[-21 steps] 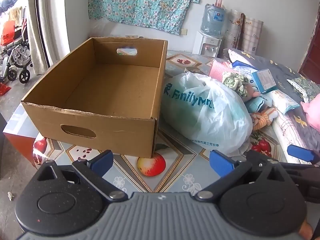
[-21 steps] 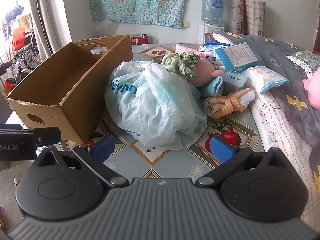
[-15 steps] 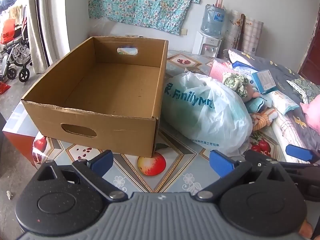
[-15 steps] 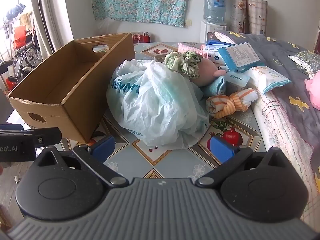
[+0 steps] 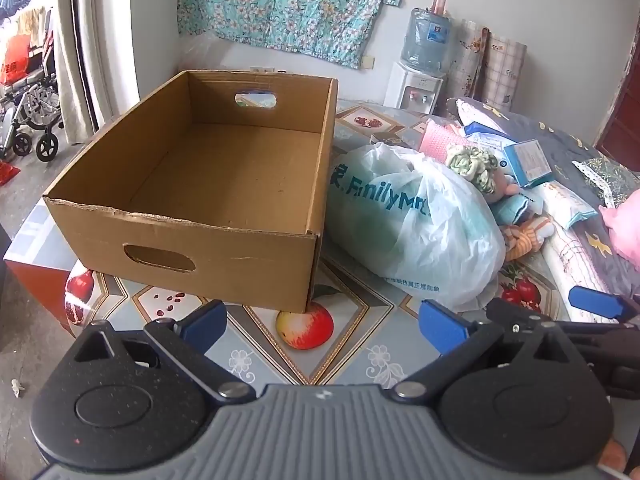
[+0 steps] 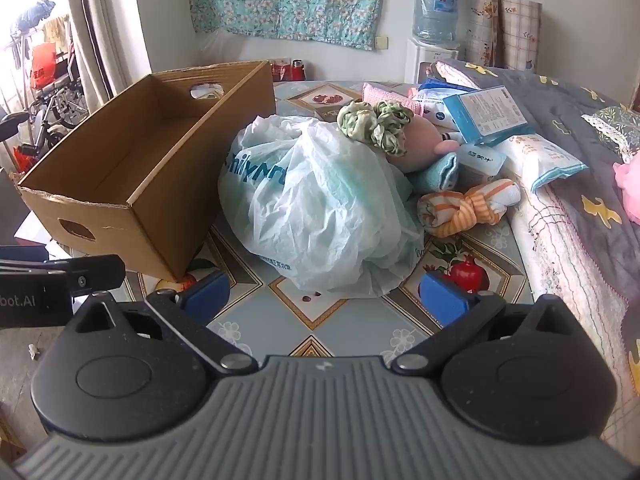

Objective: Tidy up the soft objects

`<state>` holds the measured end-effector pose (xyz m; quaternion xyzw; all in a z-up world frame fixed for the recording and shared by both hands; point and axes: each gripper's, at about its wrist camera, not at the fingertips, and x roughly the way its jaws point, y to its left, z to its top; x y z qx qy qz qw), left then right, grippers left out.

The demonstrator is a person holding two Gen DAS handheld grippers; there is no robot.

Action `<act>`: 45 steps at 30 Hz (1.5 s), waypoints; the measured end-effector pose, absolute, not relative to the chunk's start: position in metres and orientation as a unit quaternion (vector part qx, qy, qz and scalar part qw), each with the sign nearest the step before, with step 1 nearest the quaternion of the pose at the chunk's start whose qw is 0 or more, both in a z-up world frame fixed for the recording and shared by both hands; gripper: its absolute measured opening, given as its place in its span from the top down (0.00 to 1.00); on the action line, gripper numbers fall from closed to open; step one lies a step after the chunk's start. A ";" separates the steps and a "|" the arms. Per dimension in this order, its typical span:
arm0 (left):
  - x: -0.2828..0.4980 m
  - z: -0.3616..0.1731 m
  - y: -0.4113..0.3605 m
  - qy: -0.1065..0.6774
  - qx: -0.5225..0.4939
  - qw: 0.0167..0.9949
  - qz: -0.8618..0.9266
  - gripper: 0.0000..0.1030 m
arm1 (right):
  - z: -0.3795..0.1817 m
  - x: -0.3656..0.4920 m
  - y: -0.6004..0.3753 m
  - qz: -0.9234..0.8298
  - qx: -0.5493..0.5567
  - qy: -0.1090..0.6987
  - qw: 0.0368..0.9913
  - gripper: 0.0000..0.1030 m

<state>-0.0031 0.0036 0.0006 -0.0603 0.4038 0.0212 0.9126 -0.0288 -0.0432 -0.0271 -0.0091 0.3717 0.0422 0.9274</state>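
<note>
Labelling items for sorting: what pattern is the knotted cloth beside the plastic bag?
Orange and white stripes; the knotted cloth shows best in the right wrist view.

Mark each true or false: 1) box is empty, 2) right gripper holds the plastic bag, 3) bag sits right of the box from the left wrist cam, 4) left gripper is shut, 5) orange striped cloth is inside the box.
1) The cardboard box is empty. True.
2) The right gripper holds the plastic bag. False: its jaws stand open, short of the bag, with nothing between them.
3) The bag lies to the right of the box in the left wrist view. True.
4) The left gripper is shut. False: it is wide open over the table.
5) The orange striped cloth is in the box. False: it lies on the table beside the bag.
</note>
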 end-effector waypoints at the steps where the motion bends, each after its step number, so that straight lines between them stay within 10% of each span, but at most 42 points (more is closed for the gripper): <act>1: -0.003 0.001 0.004 0.404 -0.060 0.913 0.021 0.00 | -0.027 -0.029 -0.043 0.043 -0.009 0.372 0.927 0.01; 45: -0.005 0.000 0.007 0.405 -0.064 0.912 0.020 0.00 | -0.024 -0.031 -0.037 0.045 -0.010 0.372 0.927 0.01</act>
